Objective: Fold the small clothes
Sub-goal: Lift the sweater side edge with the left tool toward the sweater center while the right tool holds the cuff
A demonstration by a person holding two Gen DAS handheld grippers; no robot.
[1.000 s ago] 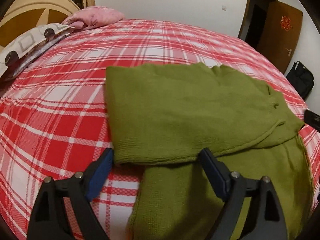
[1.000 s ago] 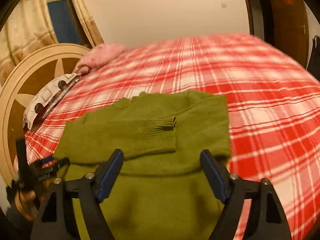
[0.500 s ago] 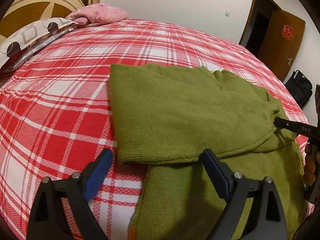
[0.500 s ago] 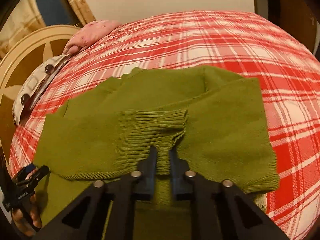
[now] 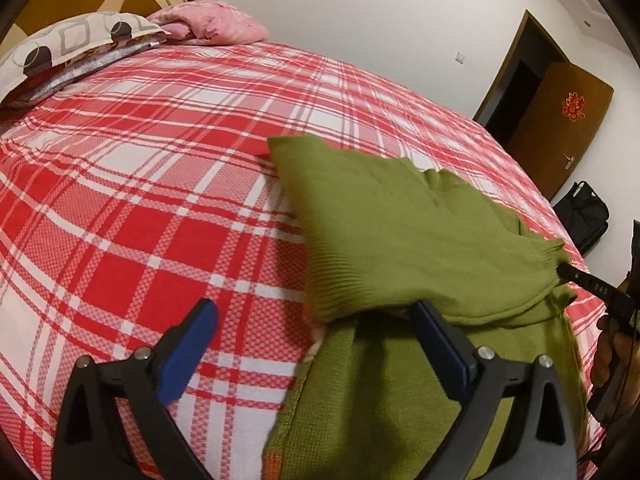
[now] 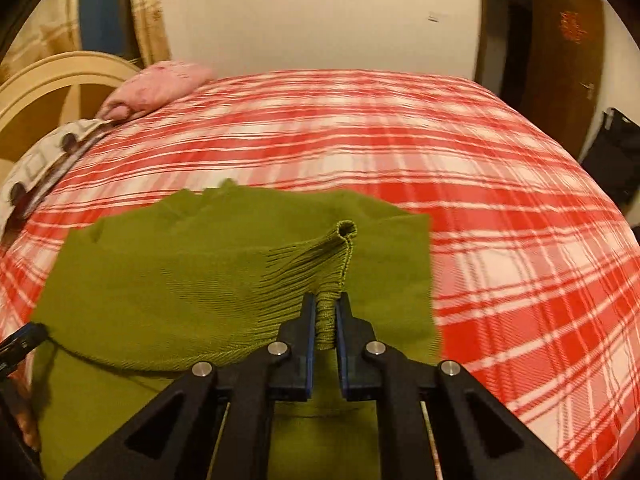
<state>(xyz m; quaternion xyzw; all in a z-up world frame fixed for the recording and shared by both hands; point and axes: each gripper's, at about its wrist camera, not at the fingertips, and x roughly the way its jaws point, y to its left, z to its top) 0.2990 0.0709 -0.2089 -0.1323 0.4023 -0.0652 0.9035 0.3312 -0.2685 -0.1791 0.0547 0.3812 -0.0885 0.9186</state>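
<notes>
On the sweater [image 6: 224, 272] | right gripper [image 6: 324, 320] pinches ribbed cuff [image 6: 332, 276], sleeve trailing left | left gripper [image 5: 316, 344] opening wide, empty, at sweater's left edge

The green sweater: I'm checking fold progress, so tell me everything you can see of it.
The green sweater is an olive knit lying on the red plaid bedspread, upper part already folded over the lower. One sleeve lies across the body; its ribbed cuff is pinched and lifted by the right gripper, bunching the ribs. The left gripper is opening, one finger over the sweater's edge, not gripping it. An orange patch shows near the hem.
</notes>
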